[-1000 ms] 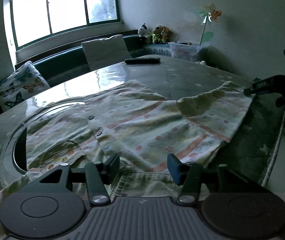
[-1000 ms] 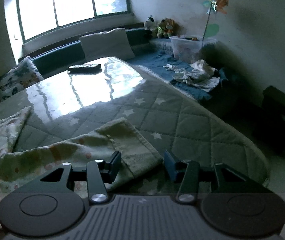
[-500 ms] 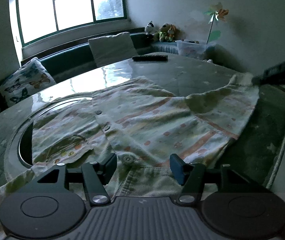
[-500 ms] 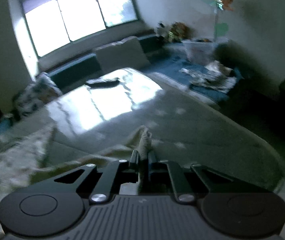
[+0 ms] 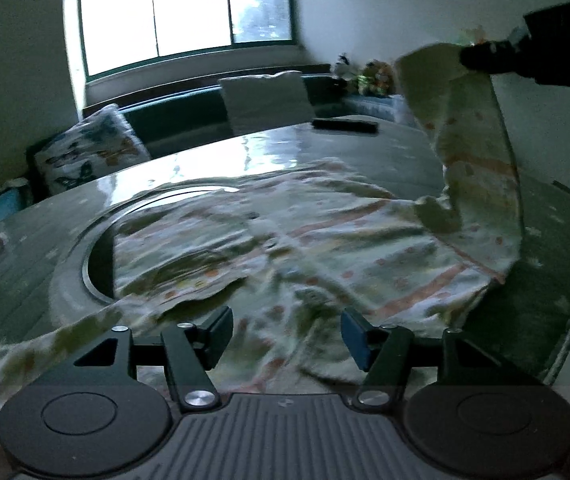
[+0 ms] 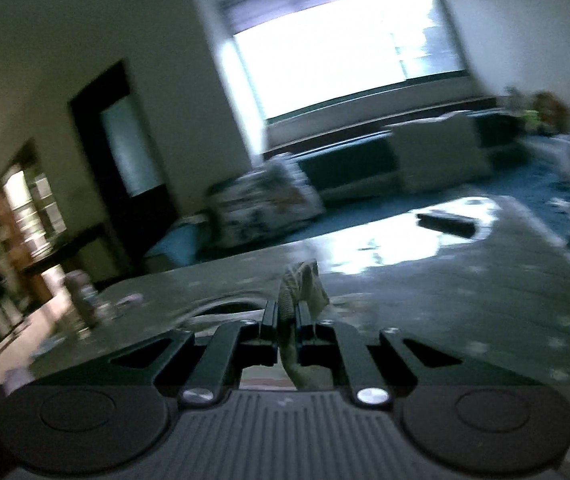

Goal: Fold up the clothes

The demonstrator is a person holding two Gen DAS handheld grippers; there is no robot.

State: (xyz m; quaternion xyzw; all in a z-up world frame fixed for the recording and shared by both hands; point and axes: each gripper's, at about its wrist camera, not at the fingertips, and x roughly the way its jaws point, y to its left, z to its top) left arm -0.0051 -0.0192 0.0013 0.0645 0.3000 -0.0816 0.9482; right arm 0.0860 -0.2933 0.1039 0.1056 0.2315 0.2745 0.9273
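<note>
A pale patterned shirt [image 5: 309, 240] with orange stripes and dots lies spread on the round table [image 5: 205, 160]. My left gripper [image 5: 287, 334] is open just above the shirt's near hem. My right gripper [image 6: 286, 322] is shut on the shirt's sleeve [image 6: 303, 284]. In the left wrist view the right gripper [image 5: 481, 58] holds that sleeve [image 5: 473, 140] lifted high above the table's right side, the cloth hanging down from it.
A dark remote [image 5: 345, 125] lies at the table's far side. A round inset [image 5: 97, 256] is partly covered by the shirt. A bench with cushions [image 5: 265, 100] runs under the window. A bottle [image 6: 81, 300] stands at the table's left edge.
My right gripper closed on the sleeve, then raised it high and swung it left. My left gripper stayed open and drew back slightly over the hem.
</note>
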